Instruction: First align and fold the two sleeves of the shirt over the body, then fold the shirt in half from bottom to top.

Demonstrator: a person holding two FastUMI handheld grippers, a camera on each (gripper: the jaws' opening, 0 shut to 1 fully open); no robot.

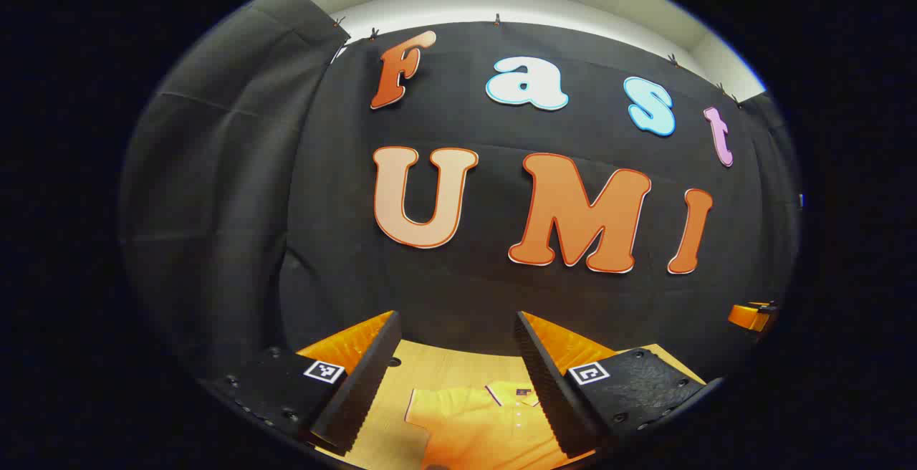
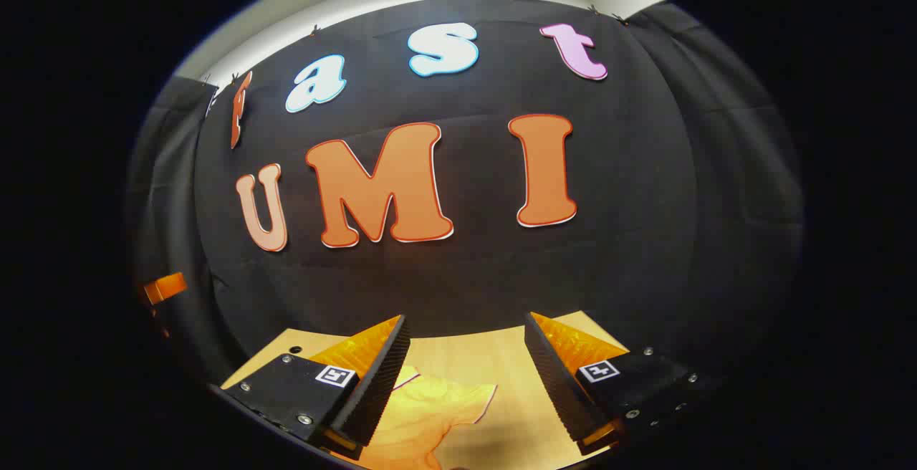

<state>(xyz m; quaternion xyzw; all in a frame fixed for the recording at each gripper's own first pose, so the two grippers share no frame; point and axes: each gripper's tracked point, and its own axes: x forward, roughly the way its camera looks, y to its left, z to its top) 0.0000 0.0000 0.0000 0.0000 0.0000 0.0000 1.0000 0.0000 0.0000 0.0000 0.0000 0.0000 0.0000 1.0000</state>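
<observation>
Both grippers held high, jaws wide apart, holding nothing: left gripper [image 1: 458, 377], right gripper [image 2: 466, 377]. Yellow polo shirt [image 1: 480, 420] lies flat on wooden table [image 2: 501, 344], sleeve [image 2: 458, 398] spread out. Risk: descending w/o looking → pinch 2 layers or miss the cuff, sleeves misalign.

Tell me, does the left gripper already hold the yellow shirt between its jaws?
No. In the left gripper view the jaws stand wide apart above the table, and the shirt lies flat below them, untouched.

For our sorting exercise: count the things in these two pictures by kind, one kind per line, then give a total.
Shirts: 1, the yellow shirt lying flat
Tables: 1, the wooden table
Tools: 2, the left tool and the right tool, both open above the shirt
Total: 4
</observation>
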